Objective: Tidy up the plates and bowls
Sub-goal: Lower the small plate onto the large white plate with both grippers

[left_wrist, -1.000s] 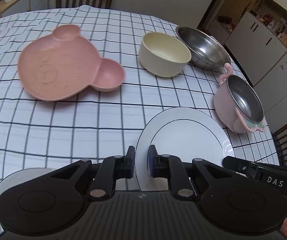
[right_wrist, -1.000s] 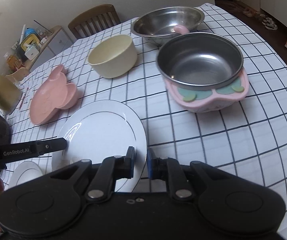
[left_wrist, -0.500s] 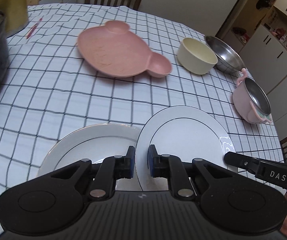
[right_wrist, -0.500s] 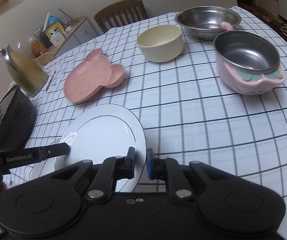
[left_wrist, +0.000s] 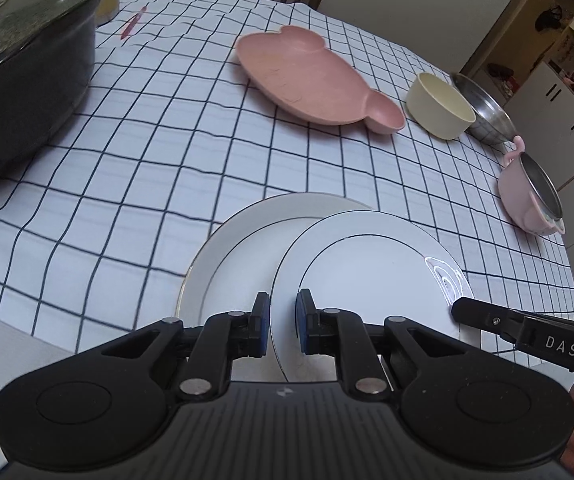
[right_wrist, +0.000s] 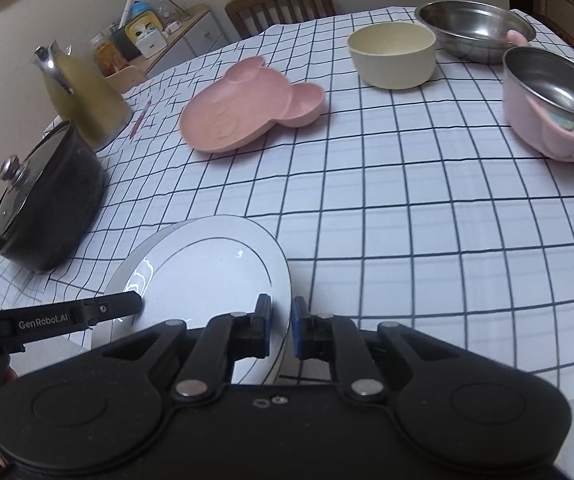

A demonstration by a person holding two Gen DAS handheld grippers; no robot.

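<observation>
My two grippers hold one white plate with a thin dark ring (left_wrist: 371, 256), also in the right wrist view (right_wrist: 211, 268). My left gripper (left_wrist: 282, 326) is shut on its left rim, my right gripper (right_wrist: 279, 328) on its right rim. The plate hangs above a second white plate (left_wrist: 231, 248) that lies on the checked tablecloth, and covers its right half. The lower plate's rim (right_wrist: 127, 264) shows under it in the right wrist view. The right gripper's finger (left_wrist: 487, 320) shows in the left wrist view, the left gripper's finger (right_wrist: 99, 312) in the right wrist view.
Farther back stand a pink bear-shaped plate (left_wrist: 311, 80), a cream bowl (left_wrist: 441, 106), a steel bowl (right_wrist: 475, 30) and a pink bowl with a steel liner (right_wrist: 555, 108). A black lidded pot (right_wrist: 43, 208) and a yellow jug (right_wrist: 83, 96) stand at the left.
Both grippers carried the held plate to the left, over the second white plate. The pot and jug came into view.
</observation>
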